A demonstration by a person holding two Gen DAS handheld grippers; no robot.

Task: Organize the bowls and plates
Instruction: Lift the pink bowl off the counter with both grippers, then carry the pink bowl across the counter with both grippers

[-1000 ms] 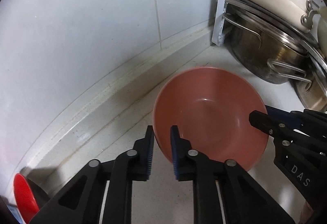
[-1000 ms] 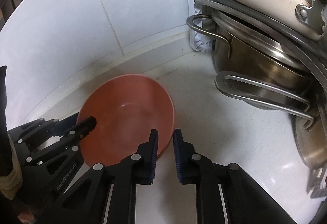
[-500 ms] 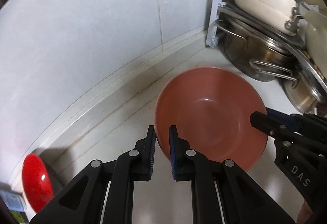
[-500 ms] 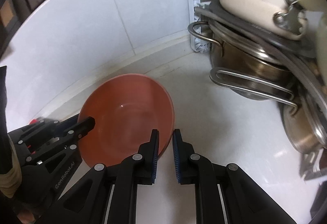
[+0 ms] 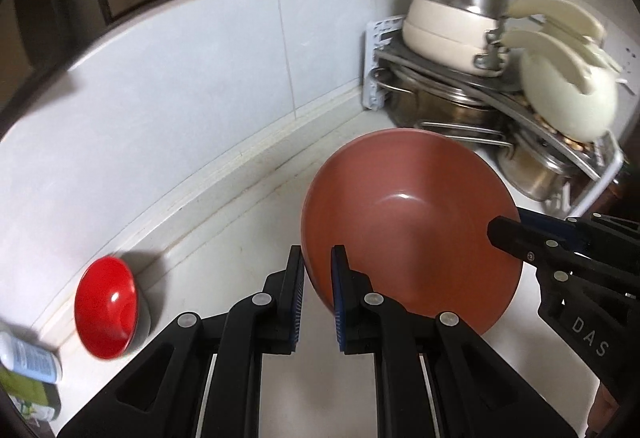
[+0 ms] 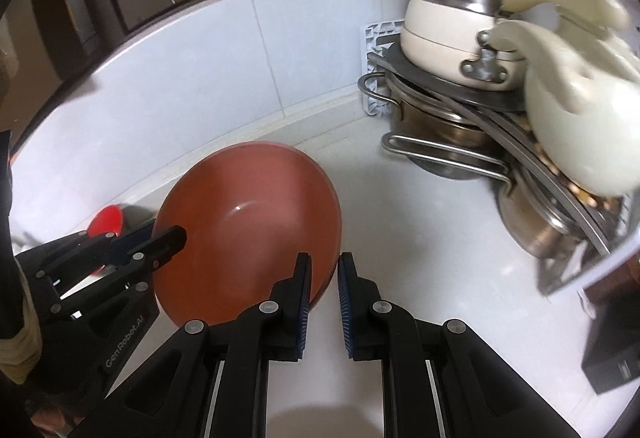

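A white counter [image 5: 224, 238] is running along a tiled wall into a corner where a rack [image 5: 460, 70] is holding stacked pots; from the left wrist, the left gripper [image 5: 317, 296] is pinching the near-left rim of the pink bowl [image 5: 408, 222], its jaws closed onto the rim; the bowl is hanging tilted above the counter, seemingly clear of it; the right gripper [image 5: 504, 228] is reaching in from the right side of the bowl; a red bowl [image 5: 106, 302] is lying on its side against the wall, well apart to the left, likely awaiting its turn.

From the right wrist, the right gripper [image 6: 323, 302] is nipping the bowl [image 6: 248, 234] at its near-right rim, jaws nearly together; two grips on opposite edges are probably keeping the wide bowl steady; the left gripper [image 6: 176, 238] is showing at the far rim.
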